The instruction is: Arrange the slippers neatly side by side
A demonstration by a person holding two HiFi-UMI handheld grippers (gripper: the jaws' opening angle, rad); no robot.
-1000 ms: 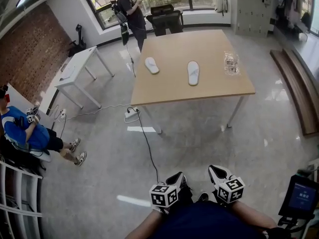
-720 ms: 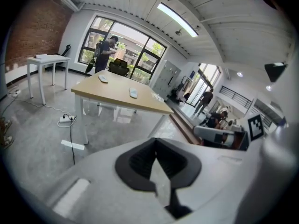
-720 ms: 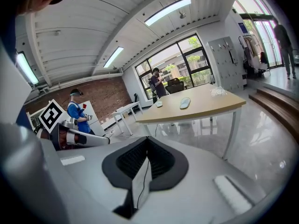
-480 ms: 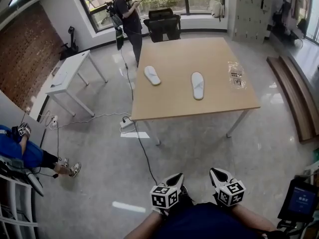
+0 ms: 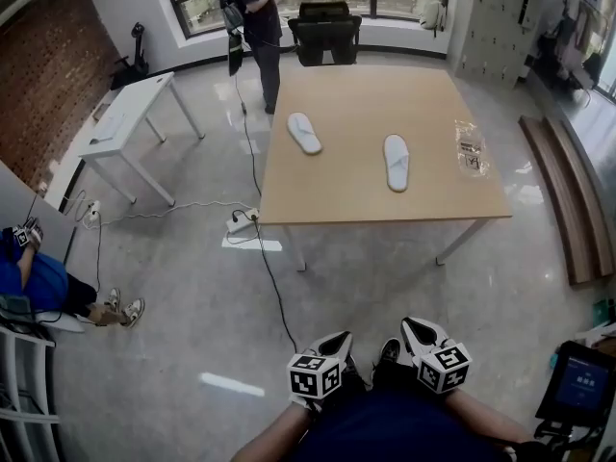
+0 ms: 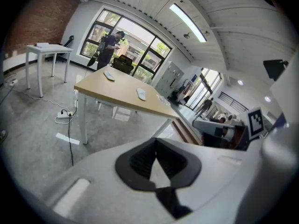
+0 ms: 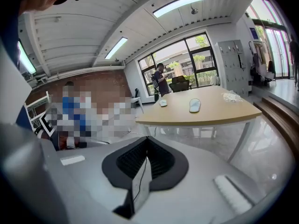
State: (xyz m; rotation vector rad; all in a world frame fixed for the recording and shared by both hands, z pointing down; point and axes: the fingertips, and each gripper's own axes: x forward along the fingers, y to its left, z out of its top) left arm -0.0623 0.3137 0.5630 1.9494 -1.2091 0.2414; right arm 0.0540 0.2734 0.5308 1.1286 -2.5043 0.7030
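nothing of the task is seen to be done yet. two white slippers are laid on the wooden table (image 5: pixel 356 195), well apart from each other. the left slipper (image 5: pixel 304 133) is set toward the far left of the top and turned at an angle. the right slipper (image 5: pixel 397 162) is set nearer the middle and laid roughly lengthwise toward the near edge. they are neither side by side nor pointed the same way. a clear plastic bag (image 5: pixel 471 148) is laid near the table's right edge, apart from both.

both grippers are held low, close to the person's body and well apart from the table, with open floor between. the left gripper (image 5: pixel 337 340) is shown by its own view with jaws pressed together and nothing between them. the right gripper (image 5: pixel 416 327) is likewise closed and empty.

the whole job is judged to be left. the table has to be reached and the jaws opened. one slipper then has to be taken, turned to match the other and set down just beside it with the ends level. the power strip (image 5: pixel 241 224) and its cable, lying on the floor by the near left table leg, may need to be avoided on the way.
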